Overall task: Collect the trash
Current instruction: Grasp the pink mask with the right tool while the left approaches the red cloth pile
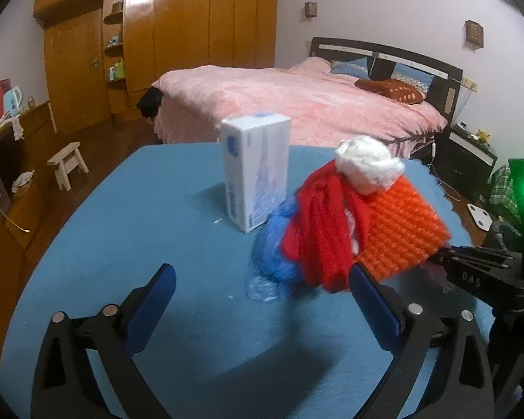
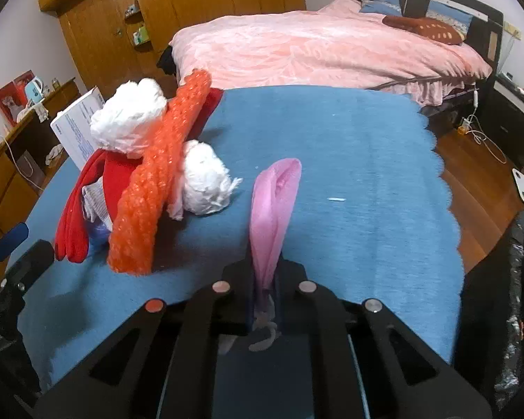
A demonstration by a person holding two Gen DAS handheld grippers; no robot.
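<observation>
Right tongs [image 2: 267, 276] are clamping pink plastic scrap [image 2: 276, 202] above the desk [image 2: 366, 174]; left tongs [image 1: 262, 300] are gaping wide, empty.

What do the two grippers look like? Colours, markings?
Left gripper: black frame with triangular cutouts, silver round bolts, blue pads on its fingers. Right gripper: same black frame and bolts; from the left view it shows white "DAS" lettering and a green light behind.

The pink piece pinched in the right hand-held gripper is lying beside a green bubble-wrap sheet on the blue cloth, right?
Not quite: the bubble-wrap sheet is orange, not green. The right wrist view shows it beside the pink piece pinched in the right hand-held gripper, over the blue cloth.
</observation>
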